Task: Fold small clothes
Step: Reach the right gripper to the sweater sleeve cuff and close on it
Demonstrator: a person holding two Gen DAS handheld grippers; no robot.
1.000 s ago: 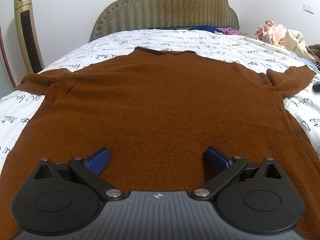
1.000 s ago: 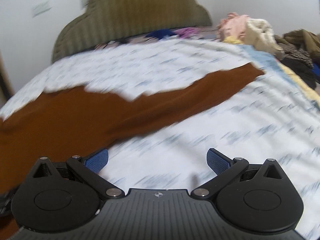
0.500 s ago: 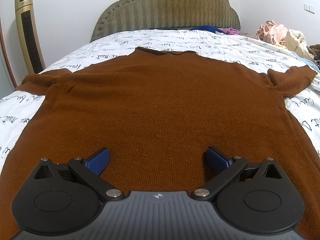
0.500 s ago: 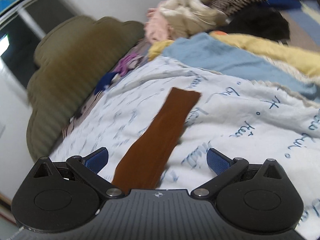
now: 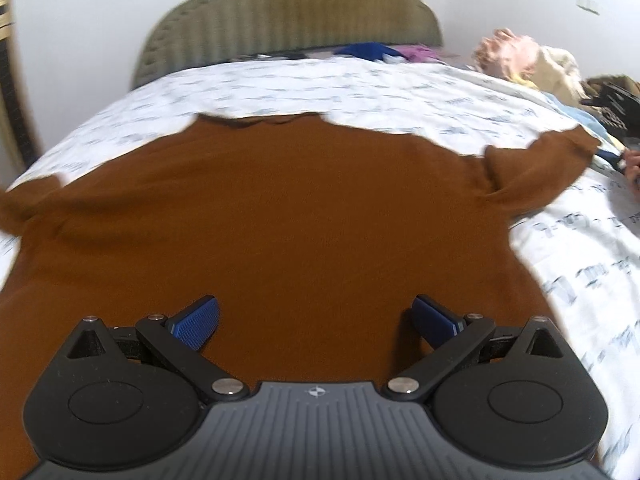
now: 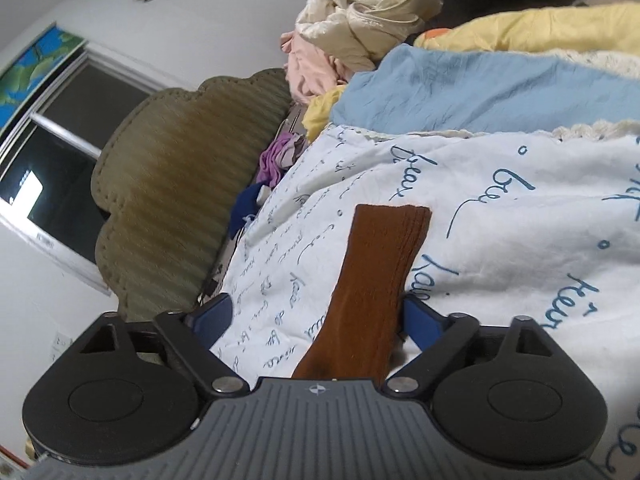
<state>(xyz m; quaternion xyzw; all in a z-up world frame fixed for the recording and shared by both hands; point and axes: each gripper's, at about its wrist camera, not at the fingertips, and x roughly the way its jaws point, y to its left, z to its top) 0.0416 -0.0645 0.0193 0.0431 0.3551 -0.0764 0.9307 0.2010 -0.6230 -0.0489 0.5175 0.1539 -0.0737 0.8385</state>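
Sweater (image 5: 304, 216) lies flat across the bed (image 5: 360, 84), its sleeve (image 6: 372, 284) near the right edge now running between the closing but not yet gripping right gripper (image 6: 316, 316), newly rolled sideways for a fold, while the left gripper (image 5: 316, 320) hovers open over the hem.

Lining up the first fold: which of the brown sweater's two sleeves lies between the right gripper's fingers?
The sweater's right-hand sleeve, stretched toward the clothes pile. It runs between the closing right gripper's fingers; the other sleeve lies untouched.
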